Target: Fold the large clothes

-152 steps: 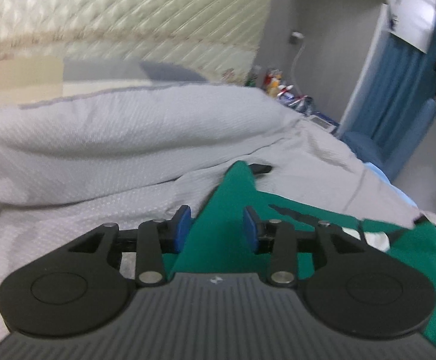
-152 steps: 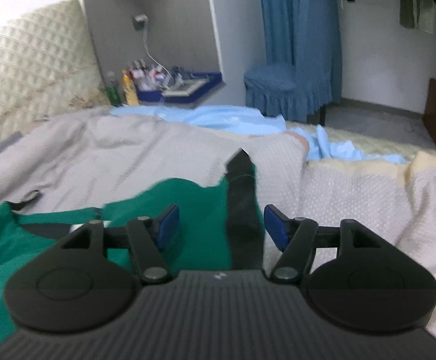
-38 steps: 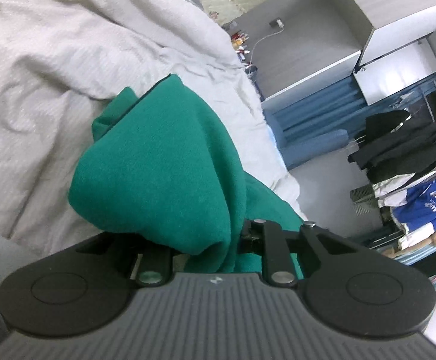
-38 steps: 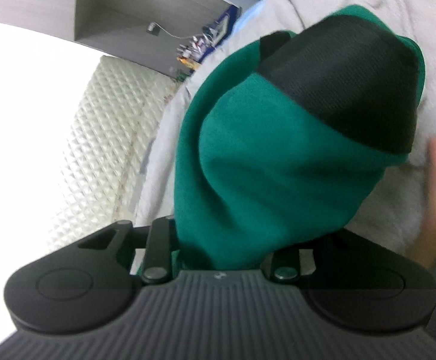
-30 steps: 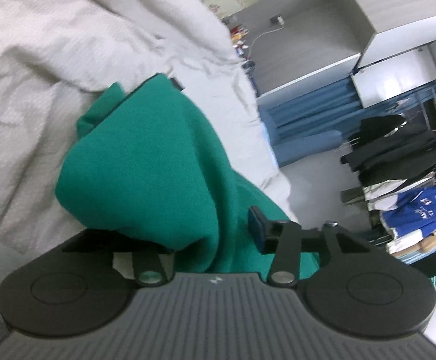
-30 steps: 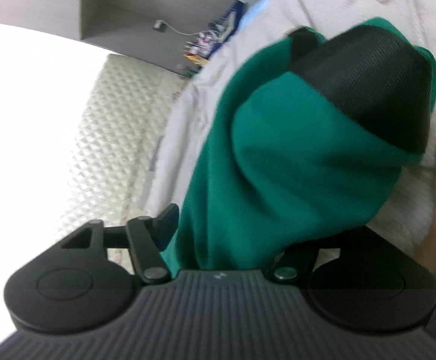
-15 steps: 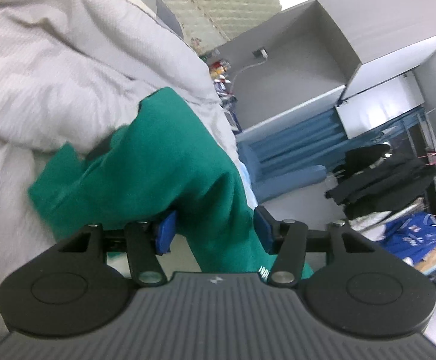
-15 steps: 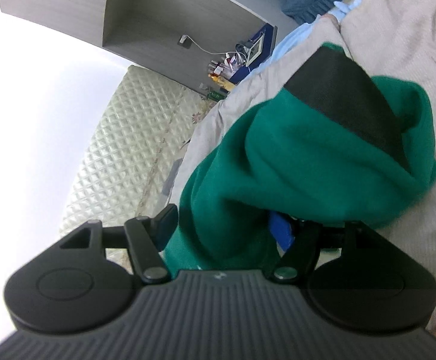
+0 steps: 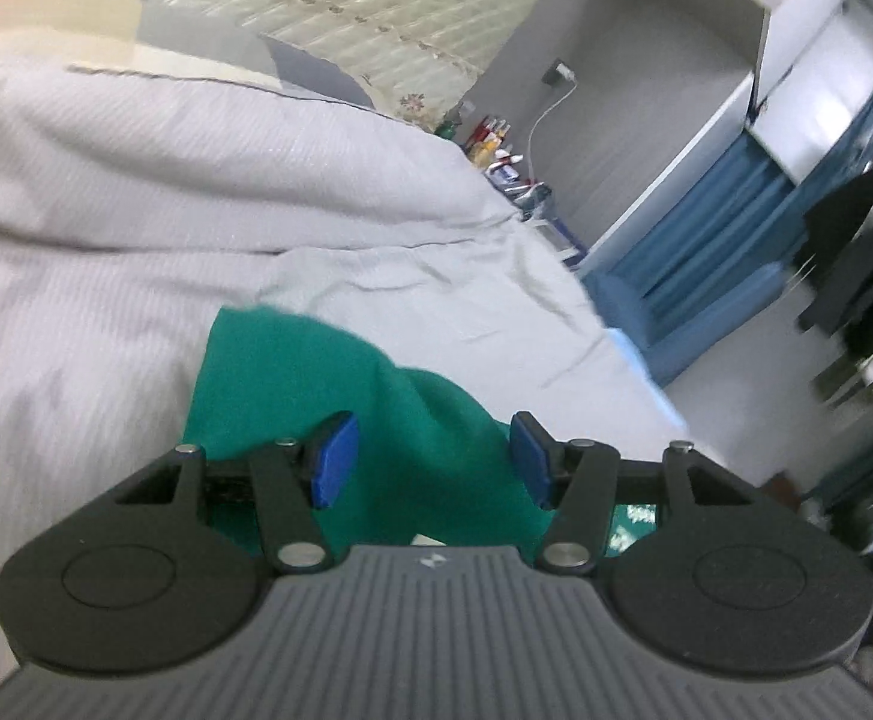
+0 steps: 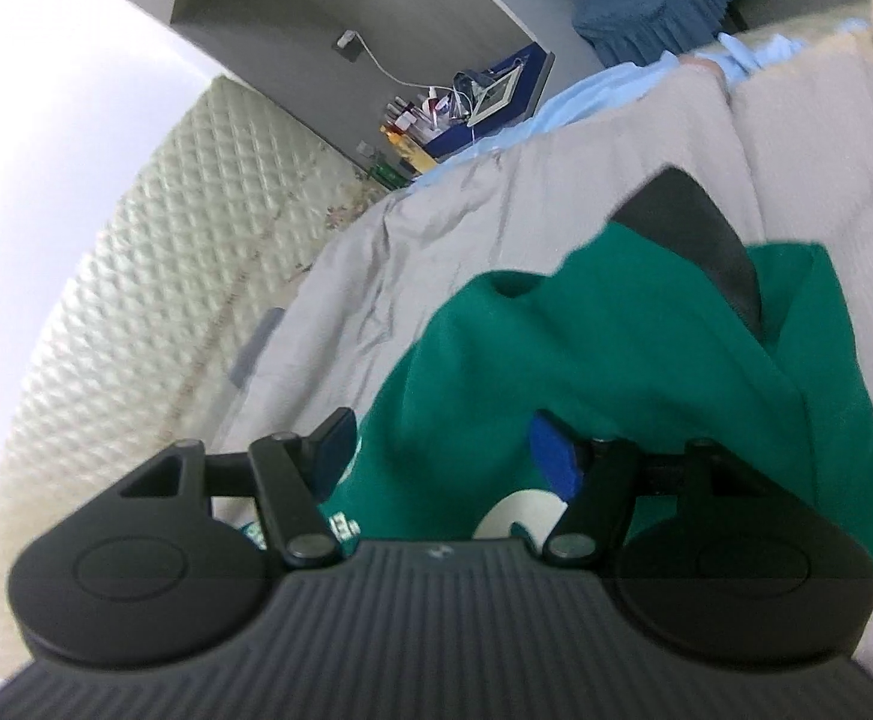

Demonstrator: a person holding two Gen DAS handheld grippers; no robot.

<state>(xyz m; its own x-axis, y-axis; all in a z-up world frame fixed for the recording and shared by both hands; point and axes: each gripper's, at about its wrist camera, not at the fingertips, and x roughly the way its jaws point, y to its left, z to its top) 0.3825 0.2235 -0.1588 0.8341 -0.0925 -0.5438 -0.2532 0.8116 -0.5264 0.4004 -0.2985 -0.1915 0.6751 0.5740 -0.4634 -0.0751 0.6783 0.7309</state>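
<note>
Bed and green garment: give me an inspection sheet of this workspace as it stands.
Surface: bed covered with a grey sheet, creased.
Job's things: green garment with a black panel, lying bunched on the sheet.
Clutter: light blue cloth at the far edge of the bed; bottles and small items on the blue bedside shelf.
Grippers: left hand-held gripper open, pads clear of the green cloth between them; right hand-held gripper closing, cloth between its jaws, pads not pressing.
Cables: white cable from a wall socket to the shelf.
Surroundings: quilted headboard, blue curtain, dark hanging clothes.
</note>
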